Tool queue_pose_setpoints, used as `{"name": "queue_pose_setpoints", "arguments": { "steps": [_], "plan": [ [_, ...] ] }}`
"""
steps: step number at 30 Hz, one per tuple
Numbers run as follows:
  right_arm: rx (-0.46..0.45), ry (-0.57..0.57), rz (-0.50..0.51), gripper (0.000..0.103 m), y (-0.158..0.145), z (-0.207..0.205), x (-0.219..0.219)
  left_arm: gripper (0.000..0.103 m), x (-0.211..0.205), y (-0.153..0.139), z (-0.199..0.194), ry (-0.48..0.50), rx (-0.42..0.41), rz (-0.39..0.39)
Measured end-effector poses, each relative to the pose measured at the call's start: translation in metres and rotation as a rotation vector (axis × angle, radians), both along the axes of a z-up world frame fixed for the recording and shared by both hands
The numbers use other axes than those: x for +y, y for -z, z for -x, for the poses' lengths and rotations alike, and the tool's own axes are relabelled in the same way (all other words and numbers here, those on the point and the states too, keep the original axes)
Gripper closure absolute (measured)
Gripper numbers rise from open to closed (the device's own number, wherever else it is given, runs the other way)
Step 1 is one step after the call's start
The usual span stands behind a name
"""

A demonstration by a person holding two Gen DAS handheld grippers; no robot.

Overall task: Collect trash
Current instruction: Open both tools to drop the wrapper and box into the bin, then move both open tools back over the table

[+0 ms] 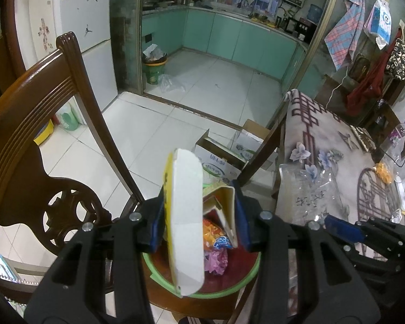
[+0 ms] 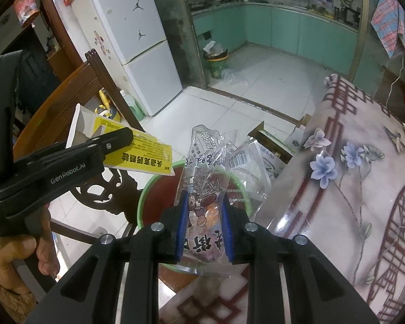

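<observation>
My left gripper (image 1: pixel 199 189) is shut on an opened yellow and white cardboard box (image 1: pixel 187 216), held on edge above a round bin with a green rim (image 1: pixel 229 289). An orange snack packet (image 1: pixel 216 239) and a pink wrapper (image 1: pixel 216 262) lie inside the bin. In the right wrist view the same box (image 2: pixel 145 154) shows its yellow printed face over the bin rim (image 2: pixel 141 202). My right gripper (image 2: pixel 204 199) is shut on a bunch of clear printed plastic wrappers (image 2: pixel 210 162) that stick up above the bin. A hand (image 2: pixel 27 256) holds the left tool.
The bin stands on a dark wooden chair, whose carved back (image 1: pixel 40 135) rises at the left. A table with a floral cloth (image 2: pixel 351 189) fills the right side. Cardboard cartons (image 1: pixel 221 162) sit on the tiled floor beyond. A full green waste bin (image 1: pixel 154 67) stands by the kitchen doorway.
</observation>
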State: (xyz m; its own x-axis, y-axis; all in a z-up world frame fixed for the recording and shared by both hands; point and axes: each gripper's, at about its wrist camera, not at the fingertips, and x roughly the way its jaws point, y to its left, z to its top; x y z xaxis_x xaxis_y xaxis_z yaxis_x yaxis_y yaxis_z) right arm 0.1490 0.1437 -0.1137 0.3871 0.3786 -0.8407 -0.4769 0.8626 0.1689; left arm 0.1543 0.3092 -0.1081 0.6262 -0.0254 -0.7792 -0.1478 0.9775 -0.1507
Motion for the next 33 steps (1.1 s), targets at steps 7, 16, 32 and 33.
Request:
{"name": "queue_pose_setpoints", "arguments": {
  "steps": [7, 16, 32, 33],
  "plan": [
    [-0.005, -0.001, -0.001, 0.081, 0.002, -0.003, 0.003, 0.061, 0.002, 0.002, 0.0, -0.006, 0.008, 0.001],
    [-0.033, -0.008, 0.003, 0.068, 0.002, -0.007, 0.008, 0.024, 0.01, -0.004, 0.006, -0.062, -0.039, -0.017],
    [-0.133, 0.0, -0.012, 0.044, -0.031, 0.011, -0.007, 0.024, 0.011, -0.032, 0.028, -0.08, -0.088, -0.03],
    [-0.141, 0.003, -0.016, 0.044, -0.035, 0.014, -0.011, 0.024, 0.009, -0.037, 0.032, -0.079, -0.098, -0.034]
  ]
}}
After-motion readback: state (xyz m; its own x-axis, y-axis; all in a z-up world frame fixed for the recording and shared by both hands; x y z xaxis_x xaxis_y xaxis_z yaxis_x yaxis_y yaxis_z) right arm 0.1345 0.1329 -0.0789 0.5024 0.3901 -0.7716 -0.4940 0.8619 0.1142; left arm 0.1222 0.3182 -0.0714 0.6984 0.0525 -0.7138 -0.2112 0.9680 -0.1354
